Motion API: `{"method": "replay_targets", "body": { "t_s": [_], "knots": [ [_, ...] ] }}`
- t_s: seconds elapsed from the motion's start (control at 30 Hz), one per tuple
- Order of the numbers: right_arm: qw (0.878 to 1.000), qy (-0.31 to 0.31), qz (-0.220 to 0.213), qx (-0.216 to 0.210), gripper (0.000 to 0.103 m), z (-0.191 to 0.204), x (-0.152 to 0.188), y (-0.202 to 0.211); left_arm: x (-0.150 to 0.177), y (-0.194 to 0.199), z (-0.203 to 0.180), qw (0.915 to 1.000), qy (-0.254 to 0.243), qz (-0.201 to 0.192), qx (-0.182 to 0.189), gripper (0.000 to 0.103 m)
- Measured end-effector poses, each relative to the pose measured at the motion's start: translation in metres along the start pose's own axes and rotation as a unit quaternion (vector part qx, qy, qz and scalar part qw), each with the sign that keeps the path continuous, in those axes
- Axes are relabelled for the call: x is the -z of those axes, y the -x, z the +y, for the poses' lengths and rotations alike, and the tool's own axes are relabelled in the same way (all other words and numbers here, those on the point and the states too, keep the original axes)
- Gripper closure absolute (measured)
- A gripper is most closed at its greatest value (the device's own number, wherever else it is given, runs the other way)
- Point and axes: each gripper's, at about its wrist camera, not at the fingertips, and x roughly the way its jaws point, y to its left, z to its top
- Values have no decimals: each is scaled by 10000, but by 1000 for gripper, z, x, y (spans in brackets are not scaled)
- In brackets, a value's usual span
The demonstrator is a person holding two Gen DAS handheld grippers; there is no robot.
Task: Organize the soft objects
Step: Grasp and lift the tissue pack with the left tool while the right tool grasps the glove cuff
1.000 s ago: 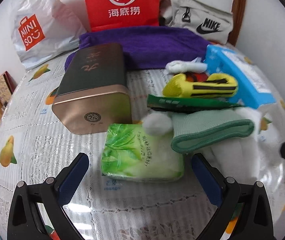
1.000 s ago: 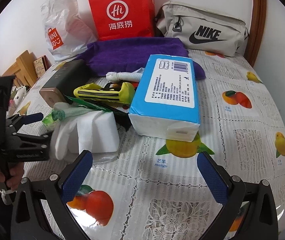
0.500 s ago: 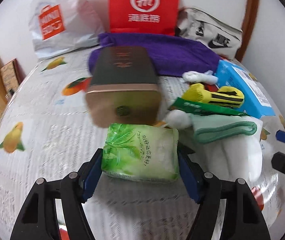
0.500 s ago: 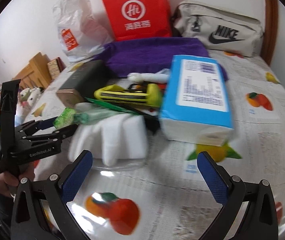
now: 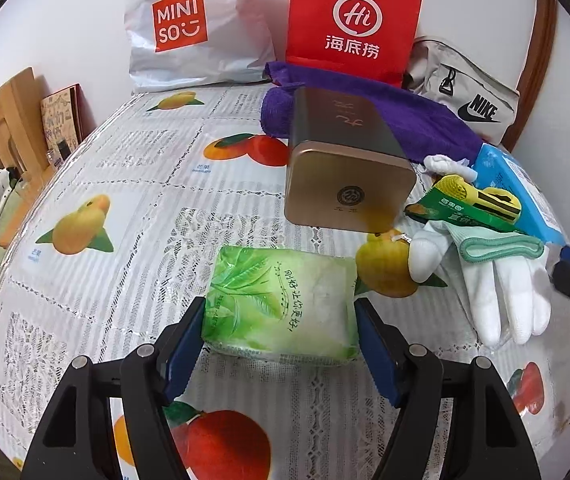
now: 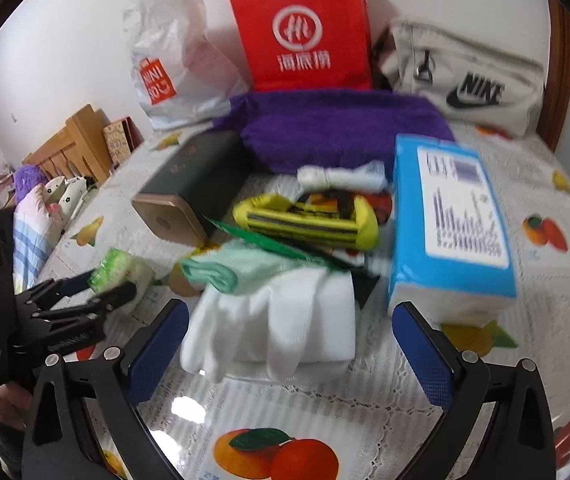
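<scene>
A green tissue pack (image 5: 281, 292) lies on the fruit-print tablecloth (image 5: 125, 184), and my left gripper (image 5: 279, 312) is shut on it, one blue pad pressed against each side. The right wrist view shows that same gripper (image 6: 101, 288) at the left with the pack (image 6: 121, 268) between its fingers. My right gripper (image 6: 291, 312) stands wide open just in front of a pair of white gloves (image 6: 305, 308) with nothing between its fingers. A mint green cloth (image 6: 221, 270), a yellow striped sock (image 6: 305, 220) and a blue tissue pack (image 6: 453, 216) lie in the pile behind.
A gold tin (image 5: 349, 184) lies behind the green pack, with a purple towel (image 5: 417, 120) beyond it. A white Miniso bag (image 5: 189, 28), a red paper bag (image 5: 353, 28) and a Nike pouch (image 5: 469, 92) stand along the wall. A wooden frame (image 5: 9, 120) borders the left edge.
My left gripper moved in around the green tissue pack and closed on it, then shifted left with it away from the gloves. My right gripper swung left from the blue pack toward the gloves.
</scene>
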Motion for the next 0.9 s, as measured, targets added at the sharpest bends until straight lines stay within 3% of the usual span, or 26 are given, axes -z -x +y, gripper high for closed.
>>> {"method": "replay_targets", "body": {
  "t_s": [0.1,0.2,0.3,0.37,0.4,0.47,0.53,0.57,0.7,0.9],
  "knots": [
    [9994,288,-175,4,2,15,-8,0,1,-2,1,10000,32,-29,44,31],
    [9976,670,-140,101,9,32,-15,-12,2,-1,3,9999,65,-48,132,31],
    [9960,858,127,201,23,39,-15,-30,2,-3,6,9996,145,-32,229,30],
    [9946,938,320,296,38,41,-12,-42,3,-4,6,9996,132,-42,247,30],
    [9936,1009,270,423,41,41,-11,-43,3,-4,7,9995,145,-46,263,30],
    [9925,1103,164,492,66,41,-9,-41,3,-4,7,9995,152,-53,286,30],
    [9944,998,150,298,73,37,-11,-37,3,-5,7,9994,143,-60,297,30],
    [9956,913,102,169,93,34,-13,-33,3,-5,7,9994,146,-62,297,30],
    [9975,656,-108,-240,93,31,-20,-17,4,-5,6,9995,141,-70,271,30],
    [9969,610,-411,-288,94,28,-24,16,4,-3,8,9993,246,-38,282,31]
  ]
}}
